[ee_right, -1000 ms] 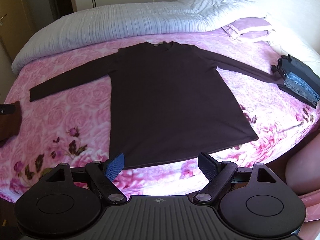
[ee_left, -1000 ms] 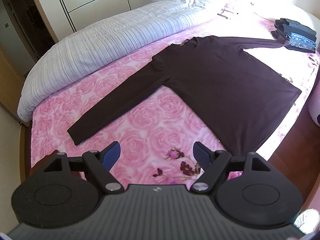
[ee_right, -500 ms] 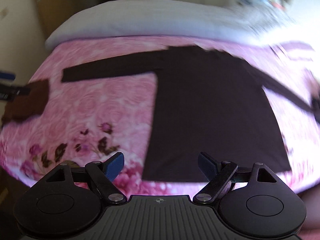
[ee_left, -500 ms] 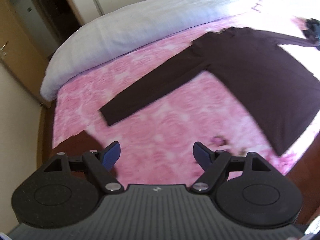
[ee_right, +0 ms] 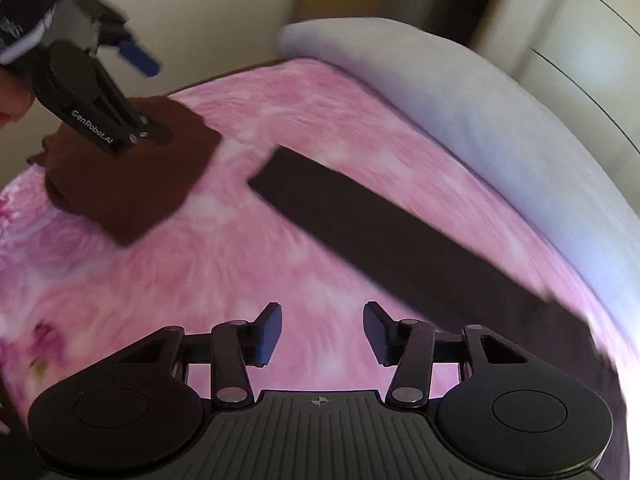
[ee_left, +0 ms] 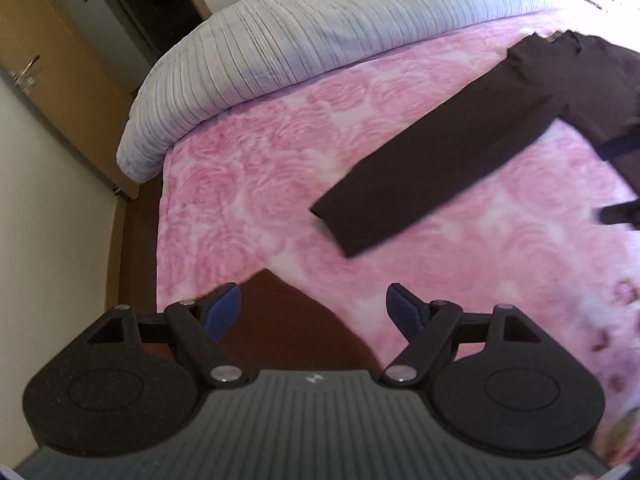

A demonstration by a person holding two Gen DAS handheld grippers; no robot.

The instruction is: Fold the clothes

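"GenRobot.AI" on left tongs (ee_right: 138, 92)

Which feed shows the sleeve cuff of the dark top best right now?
The left wrist view: the sleeve cuff lies unobstructed with sharp edges on the pink bedspread. The right wrist view shows the same cuff too, but smeared by motion blur.

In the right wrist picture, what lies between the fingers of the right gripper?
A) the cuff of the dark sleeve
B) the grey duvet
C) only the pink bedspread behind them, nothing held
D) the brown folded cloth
C: the right gripper has bare pink bedspread showing through its gap; the sleeve runs past to the right, and the brown cloth lies far to the left.
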